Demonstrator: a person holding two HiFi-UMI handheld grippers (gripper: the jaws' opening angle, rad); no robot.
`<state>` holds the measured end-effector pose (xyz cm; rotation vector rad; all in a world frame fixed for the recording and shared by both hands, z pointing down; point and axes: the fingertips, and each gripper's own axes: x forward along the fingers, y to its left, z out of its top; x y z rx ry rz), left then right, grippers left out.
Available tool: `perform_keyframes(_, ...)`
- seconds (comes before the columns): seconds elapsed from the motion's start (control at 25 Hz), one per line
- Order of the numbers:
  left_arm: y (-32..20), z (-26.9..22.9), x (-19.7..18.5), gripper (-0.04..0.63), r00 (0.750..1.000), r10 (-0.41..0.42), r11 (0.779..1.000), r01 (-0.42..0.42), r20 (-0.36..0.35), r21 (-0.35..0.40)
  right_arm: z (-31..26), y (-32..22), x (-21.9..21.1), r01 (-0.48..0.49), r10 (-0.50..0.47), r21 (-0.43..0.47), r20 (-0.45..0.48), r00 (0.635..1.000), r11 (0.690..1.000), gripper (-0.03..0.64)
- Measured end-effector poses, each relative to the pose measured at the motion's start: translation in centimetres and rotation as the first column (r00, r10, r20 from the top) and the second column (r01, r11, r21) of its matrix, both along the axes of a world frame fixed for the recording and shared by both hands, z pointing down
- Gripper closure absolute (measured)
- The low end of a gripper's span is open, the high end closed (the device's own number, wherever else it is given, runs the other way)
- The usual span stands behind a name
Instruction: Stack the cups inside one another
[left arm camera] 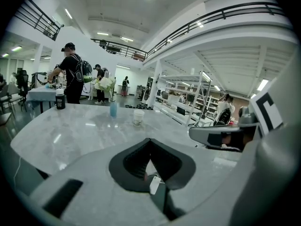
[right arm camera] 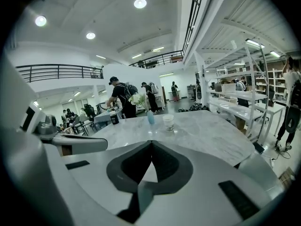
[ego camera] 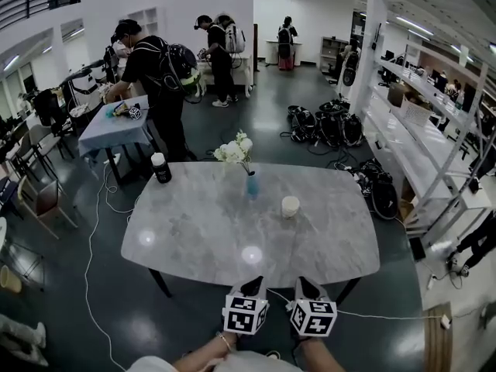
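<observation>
The left gripper (ego camera: pixel 251 287) and the right gripper (ego camera: pixel 307 285) hold their jaws pressed together, empty, at the near edge of the table (ego camera: pixel 194 239). The cup (ego camera: pixel 291 205) stands well apart from them, near the vase (ego camera: pixel 252 184); a careless reach may tip this vase.

The cup (ego camera: pixel 290 206) stands on the worktop (ego camera: pixel 194 239), right of the middle and toward the far edge. Just left of it, slightly farther back, stands a vase (ego camera: pixel 252 184), with flowers (ego camera: pixel 232 150) leaning out to its left. A bottle (ego camera: pixel 160 167) sits at the far left corner, well apart from both. At the near edge, the left tool (ego camera: pixel 251 286) and right tool (ego camera: pixel 308 286) hover side by side, with the cup well beyond them. Behind the worktop, a person (ego camera: pixel 159 68) stands at a small table (ego camera: pixel 108 130) on the far left. On the far right, bags (ego camera: pixel 322 126) lie on the floor beside shelving (ego camera: pixel 418 130).
</observation>
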<state>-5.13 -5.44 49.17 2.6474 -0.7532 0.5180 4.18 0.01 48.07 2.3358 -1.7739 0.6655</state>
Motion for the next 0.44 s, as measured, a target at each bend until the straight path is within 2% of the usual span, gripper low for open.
perform_keyframes(0.44, 0.3, -0.2, 1.0, 0.6, 0.999, 0.04, 0.999, -0.04, -0.006, 0.001, -0.4, 0.5, 1.0, -0.032, 0.032, 0.004, -0.003, 0.999, 0.999, 0.609)
